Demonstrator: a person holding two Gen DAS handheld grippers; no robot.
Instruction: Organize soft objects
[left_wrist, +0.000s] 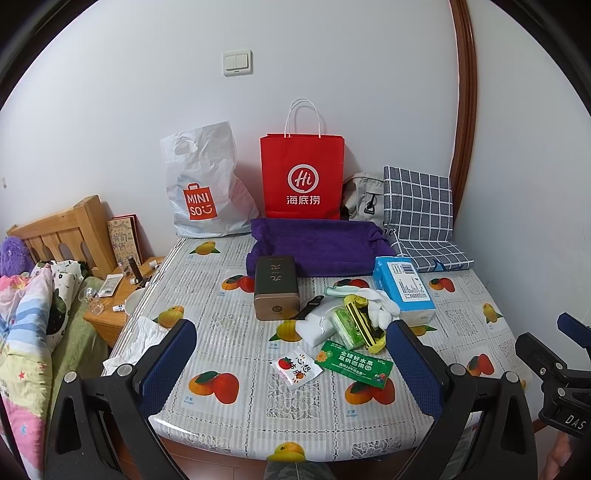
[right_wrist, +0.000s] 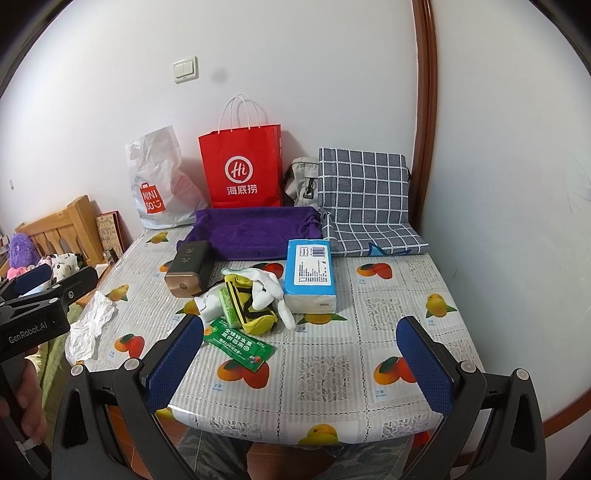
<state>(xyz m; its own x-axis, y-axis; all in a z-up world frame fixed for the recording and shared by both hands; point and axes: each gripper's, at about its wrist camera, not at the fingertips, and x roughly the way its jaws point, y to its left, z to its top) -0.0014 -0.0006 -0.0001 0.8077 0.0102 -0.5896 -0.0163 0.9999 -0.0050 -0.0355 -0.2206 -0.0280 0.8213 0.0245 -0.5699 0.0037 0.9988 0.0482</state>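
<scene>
Fruit-print table (right_wrist: 388, 332) w/ purple towel (right_wrist: 255, 232), tissue pack (right_wrist: 310, 273), sock (right_wrist: 269, 291)

White wall (left_wrist: 332, 55), light switch (left_wrist: 238, 63), wooden headboard (left_wrist: 62, 229), brown door frame (right_wrist: 424, 110)

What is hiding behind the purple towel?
Behind the purple towel stand a red paper bag and a grey bag, by the wall. Their bottoms are covered.

On the table (right_wrist: 388, 332), the tray (right_wrist: 255, 236) sits at 12 o'clock, the tissue pack (right_wrist: 310, 275) before it, the tin (right_wrist: 188, 271) at 10, the crumpled tissue (right_wrist: 90, 328) at 9.
</scene>
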